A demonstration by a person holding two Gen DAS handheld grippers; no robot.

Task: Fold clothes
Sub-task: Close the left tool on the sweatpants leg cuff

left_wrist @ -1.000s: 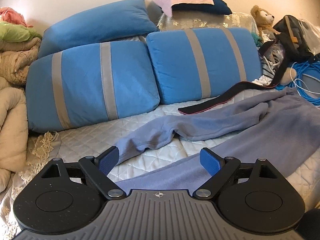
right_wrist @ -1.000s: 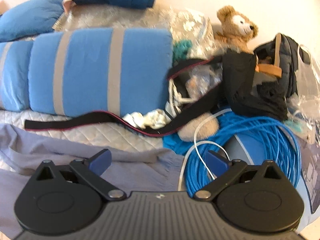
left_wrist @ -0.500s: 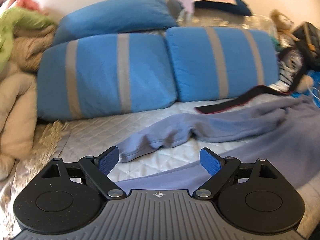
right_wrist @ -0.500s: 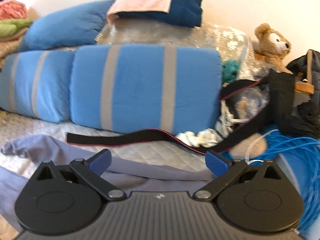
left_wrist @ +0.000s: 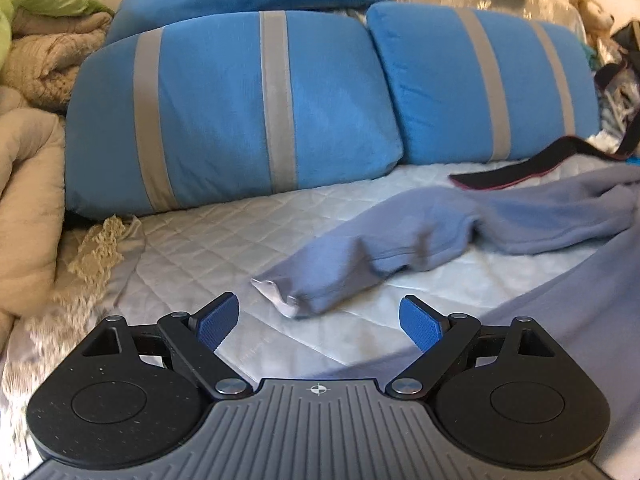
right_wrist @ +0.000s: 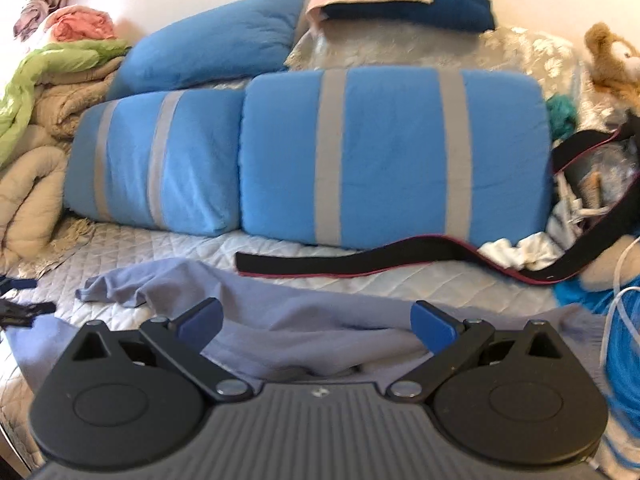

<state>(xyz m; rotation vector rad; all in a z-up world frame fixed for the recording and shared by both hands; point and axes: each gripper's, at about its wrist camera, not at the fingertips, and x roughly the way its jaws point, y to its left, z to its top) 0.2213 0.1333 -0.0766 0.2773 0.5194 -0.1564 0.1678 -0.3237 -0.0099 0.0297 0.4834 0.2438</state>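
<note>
Lavender garment (left_wrist: 420, 236) is lying spread across quilted bedspread (left_wrist: 208, 248); left gripper (left_wrist: 319, 324) is hovering wide apart, empty, at its sleeve cuff (left_wrist: 280, 300); right gripper (right_wrist: 316, 322) is hovering released over its body; striped blue pillows (right_wrist: 392, 152) are lying behind.

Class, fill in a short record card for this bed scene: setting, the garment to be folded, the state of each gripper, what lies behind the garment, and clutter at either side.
setting: quilted bed cover
garment: lilac-grey top, spread out unfolded, one sleeve stretched across the cover
left gripper: open, holding nothing, sleeve cuff just ahead of it
right gripper: open, holding nothing, above the top
behind: two striped blue pillows, black strap in front of them
left side: beige blankets
right side: teddy bear, blue cable
</note>
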